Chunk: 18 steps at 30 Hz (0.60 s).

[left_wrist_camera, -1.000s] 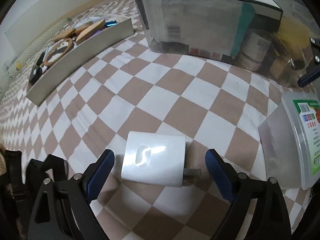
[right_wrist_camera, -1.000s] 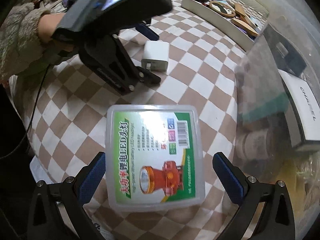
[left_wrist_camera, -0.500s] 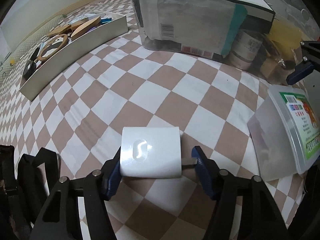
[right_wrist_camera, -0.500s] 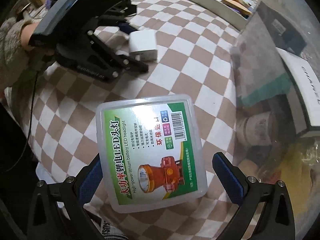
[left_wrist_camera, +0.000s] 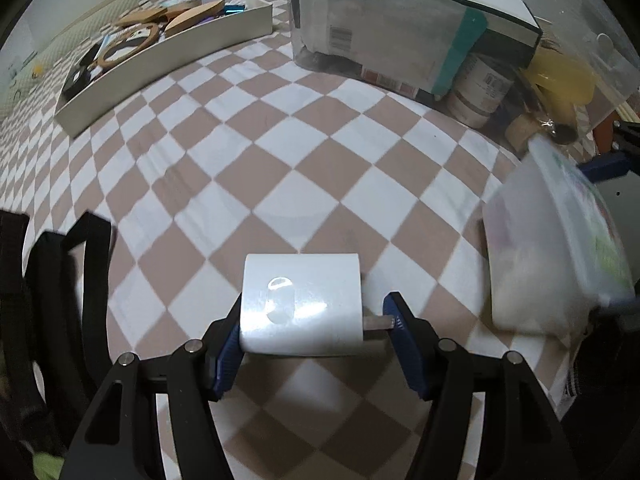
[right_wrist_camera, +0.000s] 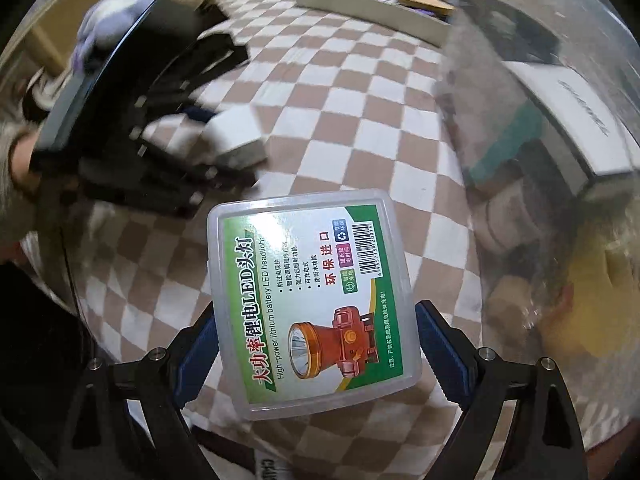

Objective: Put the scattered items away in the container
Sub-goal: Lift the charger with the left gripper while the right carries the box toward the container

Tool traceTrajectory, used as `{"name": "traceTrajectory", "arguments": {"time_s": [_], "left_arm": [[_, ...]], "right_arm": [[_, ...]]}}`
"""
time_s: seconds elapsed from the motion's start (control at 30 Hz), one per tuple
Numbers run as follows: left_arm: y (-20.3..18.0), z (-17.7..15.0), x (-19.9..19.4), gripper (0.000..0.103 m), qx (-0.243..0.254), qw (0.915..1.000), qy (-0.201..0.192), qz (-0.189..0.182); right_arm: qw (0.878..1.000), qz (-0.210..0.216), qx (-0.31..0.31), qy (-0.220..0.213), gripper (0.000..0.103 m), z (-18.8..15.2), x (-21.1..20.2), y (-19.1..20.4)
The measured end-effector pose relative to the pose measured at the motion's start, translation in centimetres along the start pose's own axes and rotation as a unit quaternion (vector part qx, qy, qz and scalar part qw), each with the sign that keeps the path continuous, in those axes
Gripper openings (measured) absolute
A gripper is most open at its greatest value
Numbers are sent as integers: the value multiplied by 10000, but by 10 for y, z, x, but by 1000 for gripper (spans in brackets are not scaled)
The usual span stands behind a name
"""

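My left gripper (left_wrist_camera: pixel 312 332) is shut on a white charger block (left_wrist_camera: pixel 302 304); one pad presses its left side, the other its metal prongs, and it is held just above the checked cloth. My right gripper (right_wrist_camera: pixel 316 356) is shut on a clear plastic headlamp box (right_wrist_camera: pixel 312 300) with a green label, lifted and tilted; the box also shows blurred in the left wrist view (left_wrist_camera: pixel 560 264). A large clear plastic container (left_wrist_camera: pixel 420 36) holding boxes, packets and jars stands ahead. The charger also shows in the right wrist view (right_wrist_camera: pixel 236 140).
A long white tray (left_wrist_camera: pixel 168 48) with wooden items and a ring lies at the far left on the brown and white checked cloth (left_wrist_camera: pixel 280 152). Black straps (left_wrist_camera: pixel 52 280) lie at the left. The person's gloved hand (right_wrist_camera: pixel 100 28) holds the left gripper.
My left gripper closed on the charger and lifted it. My right gripper closed on the headlamp box and raised and tilted it. Both views are moving.
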<state>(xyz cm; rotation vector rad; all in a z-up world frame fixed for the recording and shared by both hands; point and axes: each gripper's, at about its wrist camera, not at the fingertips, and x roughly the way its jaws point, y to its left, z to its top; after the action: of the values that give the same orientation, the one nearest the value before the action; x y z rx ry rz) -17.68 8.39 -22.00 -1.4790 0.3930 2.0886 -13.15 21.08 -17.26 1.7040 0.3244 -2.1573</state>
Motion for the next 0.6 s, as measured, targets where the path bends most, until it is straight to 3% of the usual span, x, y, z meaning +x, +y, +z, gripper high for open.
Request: {"name": "traceTrajectory", "arguments": {"time_s": [0.33,0.6], "left_arm": [[2,-5,-30,66,-312,9994,-166,-57],[5,1,-85,66,-541,9957,-742,-138]], "right_arm": [[9952,415,722,-510,92,-12,-43,-6],[9791,934,1282,-1273,92,-9,-94,-18]]}}
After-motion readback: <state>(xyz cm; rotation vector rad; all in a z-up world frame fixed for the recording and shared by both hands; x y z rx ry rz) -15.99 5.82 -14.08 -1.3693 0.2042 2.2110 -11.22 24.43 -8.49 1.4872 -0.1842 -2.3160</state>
